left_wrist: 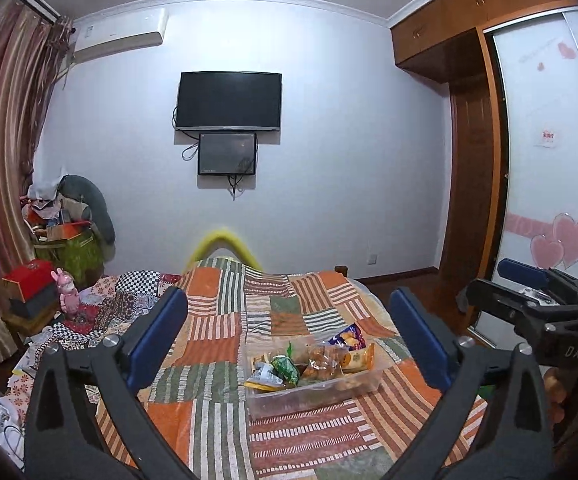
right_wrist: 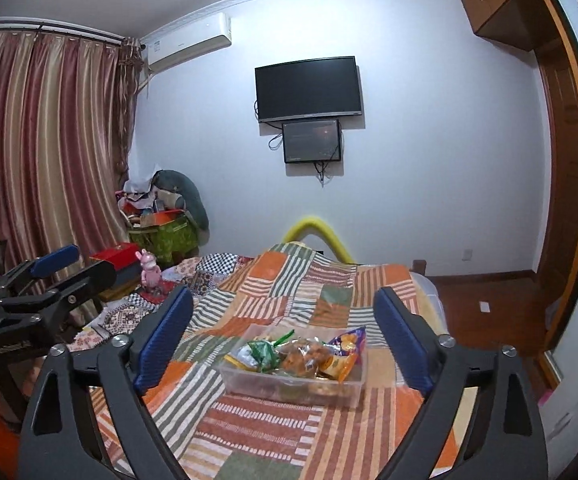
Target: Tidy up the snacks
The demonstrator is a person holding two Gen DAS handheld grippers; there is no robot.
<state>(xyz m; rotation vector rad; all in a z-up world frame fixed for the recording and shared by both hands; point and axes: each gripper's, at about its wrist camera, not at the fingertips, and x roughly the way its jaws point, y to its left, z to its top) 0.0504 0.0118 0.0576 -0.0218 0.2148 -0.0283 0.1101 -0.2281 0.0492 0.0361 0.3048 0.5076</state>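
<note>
Snack bin waiting mid-bed, both grippers held off.

Left wrist view: left gripper [left_wrist: 289, 344] spread wide, empty; clear bin [left_wrist: 313, 394] of snack packets [left_wrist: 321, 358] on the patchwork bedspread [left_wrist: 217, 320], nearer its right edge. Right wrist view: right gripper [right_wrist: 283, 340] likewise agape, empty. Probably light, crinkly, slippery, crushable; best pinched at crimped seams.

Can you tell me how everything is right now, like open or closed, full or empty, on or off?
left gripper: open, holding nothing
right gripper: open, holding nothing
clear bin: no lid, full of snack packs
big TV: screen dark
small screen: mostly dark
curtains: drawn shut
</note>
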